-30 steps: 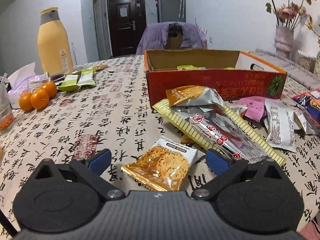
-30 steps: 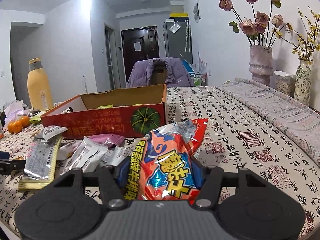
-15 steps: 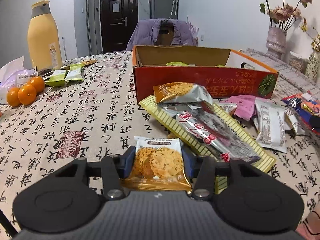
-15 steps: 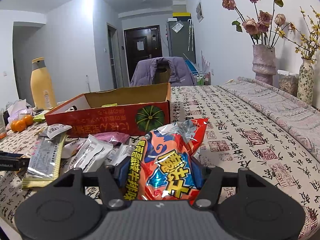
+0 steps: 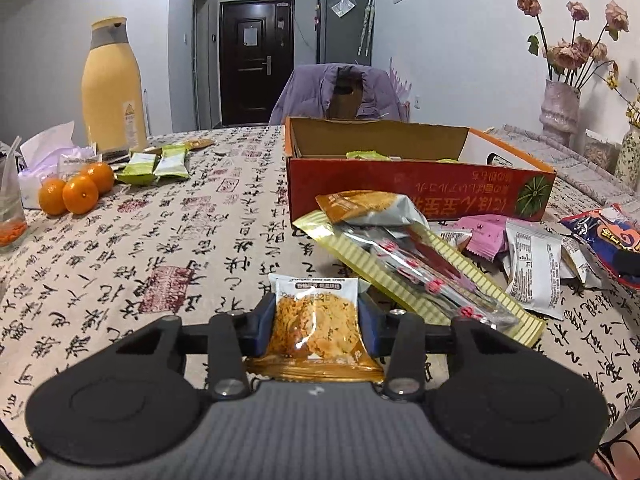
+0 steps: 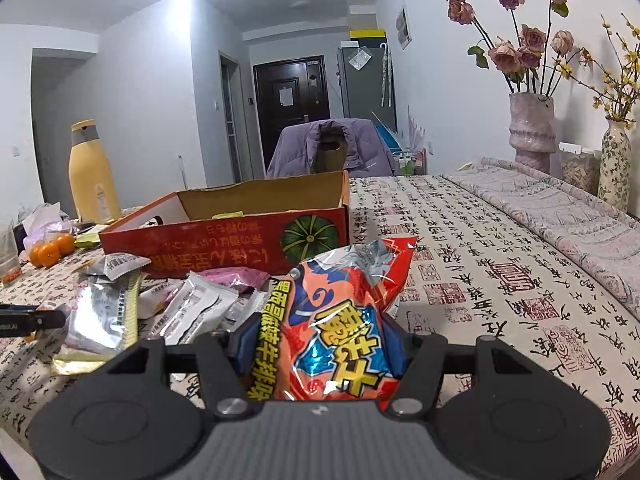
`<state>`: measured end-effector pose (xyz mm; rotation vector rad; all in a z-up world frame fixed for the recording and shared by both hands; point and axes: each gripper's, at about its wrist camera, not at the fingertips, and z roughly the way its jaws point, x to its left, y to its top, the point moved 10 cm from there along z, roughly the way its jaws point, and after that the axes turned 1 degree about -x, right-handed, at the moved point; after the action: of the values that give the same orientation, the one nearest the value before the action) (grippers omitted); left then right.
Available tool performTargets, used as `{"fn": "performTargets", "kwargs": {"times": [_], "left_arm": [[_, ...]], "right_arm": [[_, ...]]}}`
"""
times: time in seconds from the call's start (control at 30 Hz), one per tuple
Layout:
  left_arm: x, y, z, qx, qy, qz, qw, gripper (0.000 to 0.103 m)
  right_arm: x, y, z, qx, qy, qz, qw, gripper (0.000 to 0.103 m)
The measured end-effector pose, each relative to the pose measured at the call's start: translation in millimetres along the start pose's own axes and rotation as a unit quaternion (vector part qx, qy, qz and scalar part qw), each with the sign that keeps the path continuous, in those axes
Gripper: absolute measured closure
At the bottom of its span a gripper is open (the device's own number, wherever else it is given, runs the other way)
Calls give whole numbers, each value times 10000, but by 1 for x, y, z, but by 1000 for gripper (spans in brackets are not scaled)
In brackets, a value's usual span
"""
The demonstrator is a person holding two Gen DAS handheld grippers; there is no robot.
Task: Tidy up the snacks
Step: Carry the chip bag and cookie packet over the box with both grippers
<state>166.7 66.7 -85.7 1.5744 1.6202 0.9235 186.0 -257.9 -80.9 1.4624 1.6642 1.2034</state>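
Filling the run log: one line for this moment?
left tongs: closing on crisp packet | right tongs: gripping red snack bag | box: open

Three oranges (image 5: 74, 192) are seen beside a yellow bottle (image 5: 113, 87). A purple jacket (image 6: 332, 152) is draped over a chair; dried roses stand in a vase (image 6: 531, 132).

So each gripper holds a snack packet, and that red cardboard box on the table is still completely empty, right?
Not quite. The left gripper and right gripper do each hold a packet, but the red cardboard box is not empty: the left wrist view shows green packets already inside it.
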Motion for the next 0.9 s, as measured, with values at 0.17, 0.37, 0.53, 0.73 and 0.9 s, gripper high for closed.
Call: {"fn": "performTargets", "kwargs": {"times": [0.17,0.37,0.53,0.73,0.9], "left_arm": [[2,7,-6,-129,78,-38,9999,60],[2,23,-16,-372,114,-103,9992,60],[-6,38,-21,-556,80,-75,9984,60],[-11,55,-22,-731,95,-112,9972,60],[-9,72,-22,-894,173,-151,9957,60]], "right_arm": [[1,2,-2,-55,13,6,10000,43],[4,5,-3,-124,57,-4,9999,43],[9,10,-4,-201,102,-28,9997,43],[11,21,-5,-338,129,-53,9993,43],[12,30,-3,-440,141,-40,9989,43]]}}
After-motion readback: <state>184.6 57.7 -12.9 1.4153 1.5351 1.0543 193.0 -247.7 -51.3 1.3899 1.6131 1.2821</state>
